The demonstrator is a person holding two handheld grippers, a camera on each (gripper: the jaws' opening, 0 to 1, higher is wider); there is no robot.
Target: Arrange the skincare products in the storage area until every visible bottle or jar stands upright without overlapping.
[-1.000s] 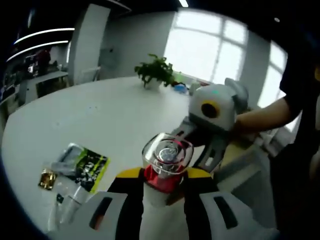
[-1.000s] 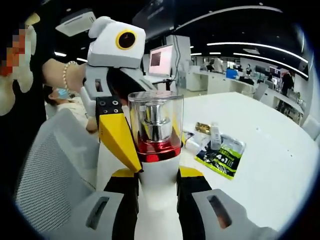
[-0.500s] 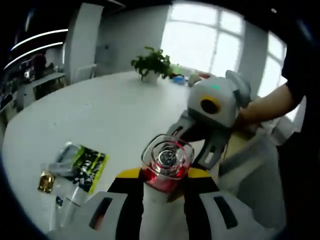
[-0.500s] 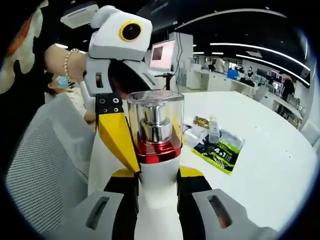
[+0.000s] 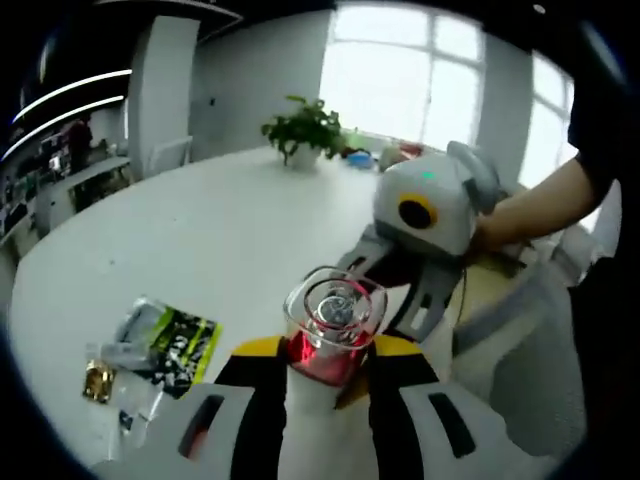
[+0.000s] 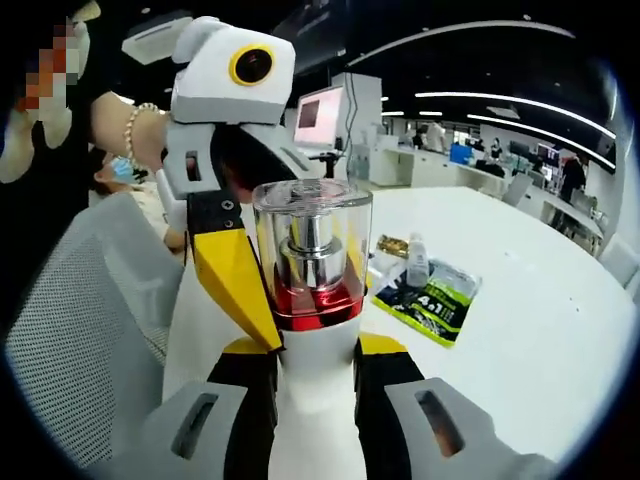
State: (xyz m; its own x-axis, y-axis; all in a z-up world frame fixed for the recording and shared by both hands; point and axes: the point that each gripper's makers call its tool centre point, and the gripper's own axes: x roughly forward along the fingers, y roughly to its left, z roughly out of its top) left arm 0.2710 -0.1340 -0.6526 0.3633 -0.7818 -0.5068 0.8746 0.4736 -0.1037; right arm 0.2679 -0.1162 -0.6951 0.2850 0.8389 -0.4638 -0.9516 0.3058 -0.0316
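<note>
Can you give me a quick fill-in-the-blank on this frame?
1. Both tongs grip one white bottle with a clear cap and a ____ collar.
2. The green sachet lies on the ____ table.
3. A potted ____ stands at the table's far edge.

Missing words: red; white; plant

White bottle [image 6: 312, 400] with red collar, green-black sachet [image 6: 428, 305]

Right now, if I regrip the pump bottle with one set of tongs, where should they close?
Across the white body of the pump bottle, just below the red collar, from the sides as the right tongs sit now. The walls are straight there; the clear cap above looks like a smooth cover that might pull off.
</note>
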